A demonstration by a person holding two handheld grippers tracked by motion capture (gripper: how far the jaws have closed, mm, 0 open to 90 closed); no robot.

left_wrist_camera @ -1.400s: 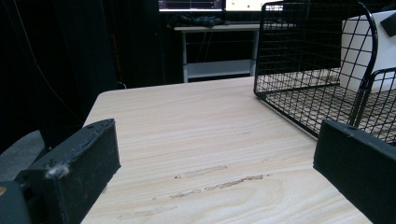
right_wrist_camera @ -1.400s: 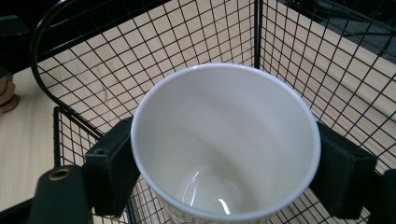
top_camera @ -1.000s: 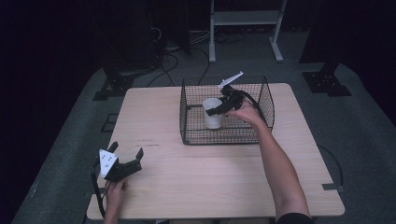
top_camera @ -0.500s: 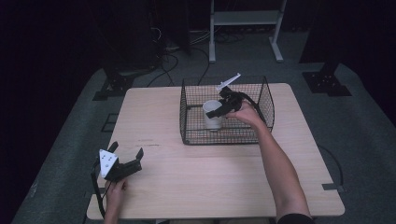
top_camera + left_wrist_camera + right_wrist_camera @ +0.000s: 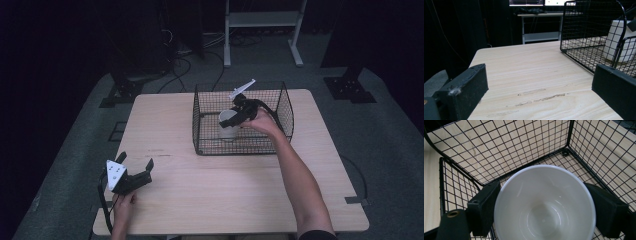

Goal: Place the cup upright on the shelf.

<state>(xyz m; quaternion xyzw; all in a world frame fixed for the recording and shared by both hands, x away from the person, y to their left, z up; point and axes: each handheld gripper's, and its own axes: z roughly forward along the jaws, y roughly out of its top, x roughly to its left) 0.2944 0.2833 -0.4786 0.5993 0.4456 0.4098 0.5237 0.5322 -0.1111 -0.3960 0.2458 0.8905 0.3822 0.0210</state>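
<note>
- White cup (image 5: 544, 205) stands upright inside the wire basket (image 5: 207, 145), now lower than a second ago.
- Right gripper (image 5: 544, 206): jaws just been opening, flanking the cup, grip released; placement looks done.
- Left gripper (image 5: 131, 172) idles agape, holding nothing.

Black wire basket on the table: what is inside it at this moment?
A white plastic cup stands upright in the black wire basket, empty inside, with the right hand-held gripper around its rim. The basket floor under the cup is covered.
</note>
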